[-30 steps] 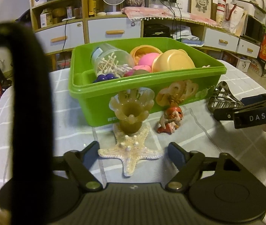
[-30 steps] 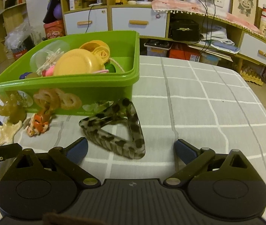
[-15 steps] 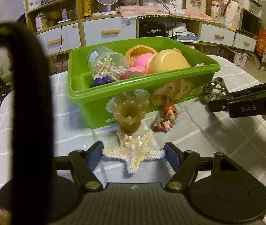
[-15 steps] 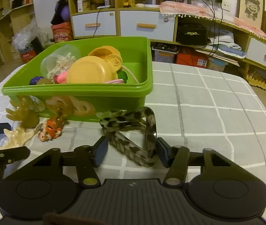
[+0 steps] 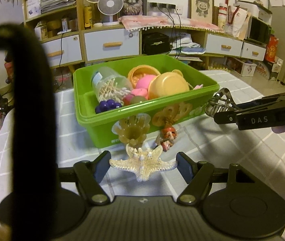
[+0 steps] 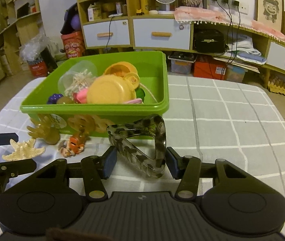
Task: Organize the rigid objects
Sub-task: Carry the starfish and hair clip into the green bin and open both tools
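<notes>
A green bin on the checked tablecloth holds several toys and a cotton-swab jar. My left gripper is shut on a pale starfish, which also shows in the right wrist view, lifted a little off the cloth. My right gripper is shut on a leopard-print triangular hair claw, seen raised at the bin's right corner in the left wrist view. An amber flower-shaped cup and an orange figurine stand in front of the bin.
The round table's cloth stretches to the right of the bin. Shelves and drawers line the far wall. A thick black cable hangs close to the left wrist camera.
My right gripper closed on the hair claw and lifted it toward the bin. My left gripper closed on the starfish and raised it slightly.
</notes>
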`<state>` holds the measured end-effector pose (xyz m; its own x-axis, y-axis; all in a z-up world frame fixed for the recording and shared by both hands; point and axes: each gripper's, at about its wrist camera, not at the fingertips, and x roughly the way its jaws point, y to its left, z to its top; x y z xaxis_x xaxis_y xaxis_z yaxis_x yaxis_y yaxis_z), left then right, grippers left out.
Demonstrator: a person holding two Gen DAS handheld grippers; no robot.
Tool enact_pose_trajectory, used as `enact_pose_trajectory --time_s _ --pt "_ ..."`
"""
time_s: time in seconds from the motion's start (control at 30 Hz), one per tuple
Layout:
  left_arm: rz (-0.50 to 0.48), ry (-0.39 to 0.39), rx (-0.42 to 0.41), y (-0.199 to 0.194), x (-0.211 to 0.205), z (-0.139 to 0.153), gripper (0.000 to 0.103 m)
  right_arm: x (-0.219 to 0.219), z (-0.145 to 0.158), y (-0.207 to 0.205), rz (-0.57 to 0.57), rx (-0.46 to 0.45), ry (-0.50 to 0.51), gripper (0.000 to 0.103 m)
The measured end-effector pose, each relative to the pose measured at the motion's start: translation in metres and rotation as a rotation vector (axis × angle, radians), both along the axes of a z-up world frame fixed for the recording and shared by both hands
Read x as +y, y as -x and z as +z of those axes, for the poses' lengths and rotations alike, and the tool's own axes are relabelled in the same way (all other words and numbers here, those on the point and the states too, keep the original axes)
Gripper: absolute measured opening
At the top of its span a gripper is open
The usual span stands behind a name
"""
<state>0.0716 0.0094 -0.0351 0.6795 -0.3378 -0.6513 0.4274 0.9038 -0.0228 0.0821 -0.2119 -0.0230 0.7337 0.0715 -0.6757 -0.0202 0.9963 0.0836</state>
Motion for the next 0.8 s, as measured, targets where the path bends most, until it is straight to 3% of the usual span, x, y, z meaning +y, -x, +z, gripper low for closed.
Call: enact_pose_trajectory --time_s 0.43,0.8 --pt "0.015 0.055 -0.046 0.003 0.007 0.027 0.050 0.009 0.020 0.007 0.019 -0.037 -0.014 0.057" --pt "0.099 0.103 -0.106 -0.027 0.012 0.046 0.050 0.007 0.036 -0.009 -0.017 -0.084 -0.052 0.057"
